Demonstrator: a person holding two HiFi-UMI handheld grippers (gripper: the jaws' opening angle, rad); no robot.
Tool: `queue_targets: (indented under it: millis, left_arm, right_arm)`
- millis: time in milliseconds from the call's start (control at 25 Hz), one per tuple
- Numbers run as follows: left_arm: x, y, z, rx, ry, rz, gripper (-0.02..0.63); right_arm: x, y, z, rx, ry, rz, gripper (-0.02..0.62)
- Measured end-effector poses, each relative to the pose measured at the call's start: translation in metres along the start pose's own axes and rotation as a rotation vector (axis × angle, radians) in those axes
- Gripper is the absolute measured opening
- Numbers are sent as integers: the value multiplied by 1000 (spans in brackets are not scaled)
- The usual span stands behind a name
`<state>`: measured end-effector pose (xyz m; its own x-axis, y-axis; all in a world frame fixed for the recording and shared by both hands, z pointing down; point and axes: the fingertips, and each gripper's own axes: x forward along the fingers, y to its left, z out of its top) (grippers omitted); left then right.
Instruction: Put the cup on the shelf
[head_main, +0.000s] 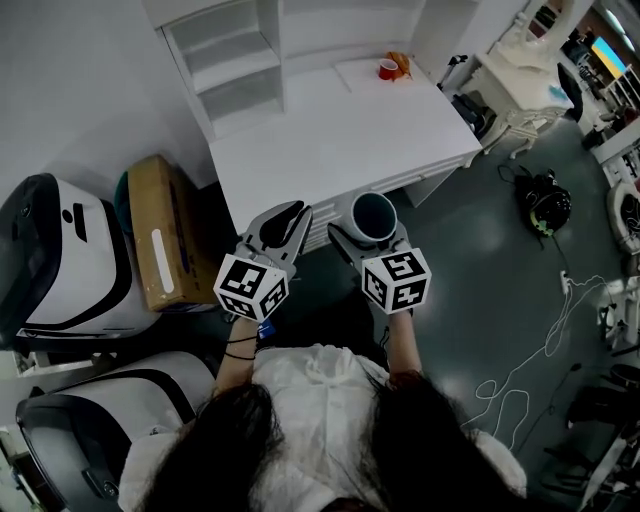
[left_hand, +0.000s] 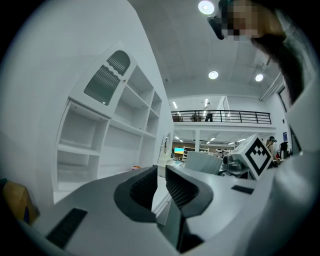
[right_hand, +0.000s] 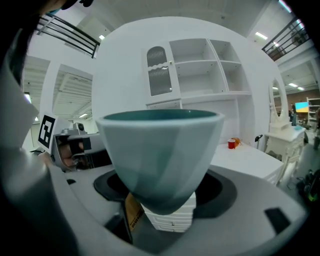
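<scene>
The right hand-held gripper (head_main: 372, 232) grasps the cup (right_hand: 160, 155) upright at the worktop's (head_main: 330, 140) near edge, ready for the shelf (head_main: 235, 65); the left hand-held gripper (left_hand: 159, 187) is clenched, empty.

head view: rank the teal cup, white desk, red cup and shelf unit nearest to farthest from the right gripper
1. Teal cup, held between the right gripper's jaws.
2. White desk, its front edge just ahead of the gripper.
3. Red cup, at the desk's far back, right of centre.
4. Shelf unit, back left; too close to call against the red cup.
</scene>
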<state>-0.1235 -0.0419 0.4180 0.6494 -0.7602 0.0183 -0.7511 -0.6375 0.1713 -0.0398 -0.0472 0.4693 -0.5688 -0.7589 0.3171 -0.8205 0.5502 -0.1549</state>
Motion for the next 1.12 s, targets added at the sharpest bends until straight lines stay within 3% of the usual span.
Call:
queue_targets:
  millis: [640, 1120]
  left_arm:
    - [161, -17, 9, 18, -40, 125, 61]
    - [218, -34, -2, 41, 12, 179, 62]
  right_arm:
    - [21, -167, 37, -79, 36, 98, 348]
    - [28, -227, 34, -53, 48, 164, 348]
